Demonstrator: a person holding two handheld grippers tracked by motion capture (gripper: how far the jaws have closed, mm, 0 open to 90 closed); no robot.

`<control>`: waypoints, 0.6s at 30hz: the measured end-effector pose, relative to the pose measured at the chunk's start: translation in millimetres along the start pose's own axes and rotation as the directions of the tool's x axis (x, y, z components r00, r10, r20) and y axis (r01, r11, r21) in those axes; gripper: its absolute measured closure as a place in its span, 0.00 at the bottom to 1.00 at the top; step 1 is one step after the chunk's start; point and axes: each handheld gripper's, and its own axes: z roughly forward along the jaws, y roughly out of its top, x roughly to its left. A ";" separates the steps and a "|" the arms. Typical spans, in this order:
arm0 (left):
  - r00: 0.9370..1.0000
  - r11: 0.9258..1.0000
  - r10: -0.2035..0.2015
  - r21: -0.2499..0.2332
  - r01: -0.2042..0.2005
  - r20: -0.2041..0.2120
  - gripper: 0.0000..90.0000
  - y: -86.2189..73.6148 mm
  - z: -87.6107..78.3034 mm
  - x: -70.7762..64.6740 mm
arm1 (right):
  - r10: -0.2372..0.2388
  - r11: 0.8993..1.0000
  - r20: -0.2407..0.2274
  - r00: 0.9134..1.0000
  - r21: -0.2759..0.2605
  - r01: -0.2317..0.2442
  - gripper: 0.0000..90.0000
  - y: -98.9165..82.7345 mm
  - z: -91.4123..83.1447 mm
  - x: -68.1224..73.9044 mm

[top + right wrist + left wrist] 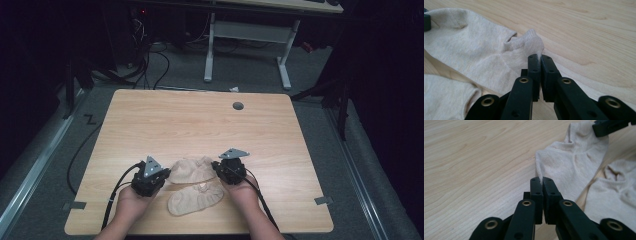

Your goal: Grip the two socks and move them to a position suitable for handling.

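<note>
Two beige ankle socks lie at the near middle of the wooden table [200, 125]. The far sock [192, 170] [571, 160] [474, 52] stretches between both grippers. My left gripper [166, 175] [542, 180] is shut, pinching that sock's edge at its left end. At the cuff end of the same sock, my right gripper [216, 166] [539, 58] is shut with fabric between its pads. Its tips [607, 126] also appear in the left gripper view. The near sock [195, 200] [616, 195] [446, 96] lies loose just in front, touched by neither gripper.
A round cable hole [238, 106] sits near the table's far edge. Beyond the table stand a white desk frame [250, 35] and loose cables [150, 60] on the floor. Bare wood spreads out behind and beside the socks.
</note>
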 end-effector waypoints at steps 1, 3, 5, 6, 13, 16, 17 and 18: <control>1.000 1.000 0.001 0.000 -0.001 0.006 0.97 0.6 -1.7 -0.2 | 0.000 1.000 -0.004 1.000 -0.009 0.000 0.97 1.3 -1.6 -0.6; 0.999 0.999 0.041 -0.004 -0.041 -0.006 0.97 1.7 -8.3 -3.1 | 0.000 1.000 -0.012 1.000 -0.016 0.000 0.97 4.6 -6.0 0.0; 0.999 0.998 0.053 -0.026 -0.053 -0.011 0.97 1.9 -17.0 -6.2 | -0.019 1.000 -0.016 1.000 -0.019 0.018 0.97 8.6 -12.6 1.6; 0.999 0.998 0.048 -0.036 -0.048 -0.003 0.97 1.5 -21.7 -8.0 | -0.023 0.999 -0.020 1.000 -0.029 0.023 0.97 10.2 -16.4 2.4; 0.999 0.998 0.054 -0.041 -0.054 -0.002 0.97 -8.9 -29.2 -24.5 | -0.089 0.995 -0.012 0.996 -0.048 0.088 0.97 8.9 -40.3 14.7; 0.999 0.998 0.043 -0.047 -0.043 0.008 0.97 -9.0 -31.0 -27.3 | -0.096 0.994 -0.008 0.995 -0.054 0.095 0.97 5.2 -45.8 17.0; 0.999 0.998 0.053 -0.045 -0.053 0.005 0.97 -9.7 -32.5 -29.4 | -0.098 0.993 -0.009 0.995 -0.058 0.098 0.97 4.1 -47.1 16.8; 0.998 0.997 0.059 -0.039 -0.059 0.008 0.97 -10.7 -34.4 -32.0 | -0.093 0.994 -0.012 0.996 -0.061 0.092 0.97 2.4 -48.2 16.9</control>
